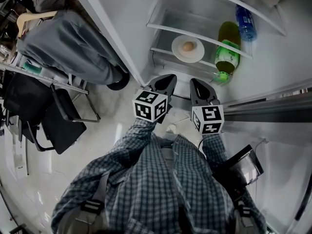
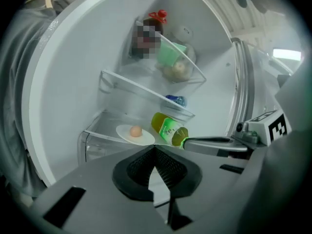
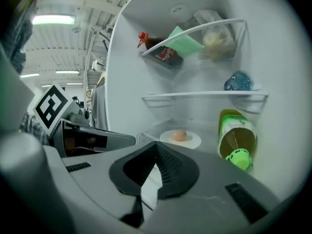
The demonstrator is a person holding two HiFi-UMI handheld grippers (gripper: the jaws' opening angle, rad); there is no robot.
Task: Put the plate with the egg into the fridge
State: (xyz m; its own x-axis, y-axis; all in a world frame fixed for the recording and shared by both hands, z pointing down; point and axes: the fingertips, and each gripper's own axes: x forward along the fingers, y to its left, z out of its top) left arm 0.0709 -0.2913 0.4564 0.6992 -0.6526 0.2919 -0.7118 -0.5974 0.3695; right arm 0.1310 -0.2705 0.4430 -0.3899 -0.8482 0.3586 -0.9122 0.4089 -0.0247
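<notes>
Head view finding: the placing looks done. The task's thing is inside the fridge and both tools hang just outside its opening.
Fridge [image 1: 114, 33]: stands open. Judged hazard: a hard shutting would jolt every shelf and whatever lies loose on them.
Shelf [image 3: 151, 130]: the lowest glass one, carrying a dish and a bottle side by side. It is smooth, so things may slide on it.
Green bottle [image 3: 236, 140]: lies on its side at the shelf's right edge, cap toward the front edge, just beside the dish. Its round body could roll against the dish or out over the front edge.
Left gripper [image 1: 168, 82]: jaws closed, nothing between them. It points at the shelf, and a careless swing could strike the shelf's front edge.
Right gripper [image 1: 197, 87]: jaws pressed together, empty. It is the one nearer the bottle's cap, so a knock there is the likelier fault.
Plate [image 3: 180, 140]: flat on the shelf, left of the bottle. How near it is to the front edge cannot be told. A nudge could push it forward.
Egg [image 3: 179, 135]: sits loose near the plate's middle, with nothing to restrain it. It would likely roll off if the plate is bumped.
</notes>
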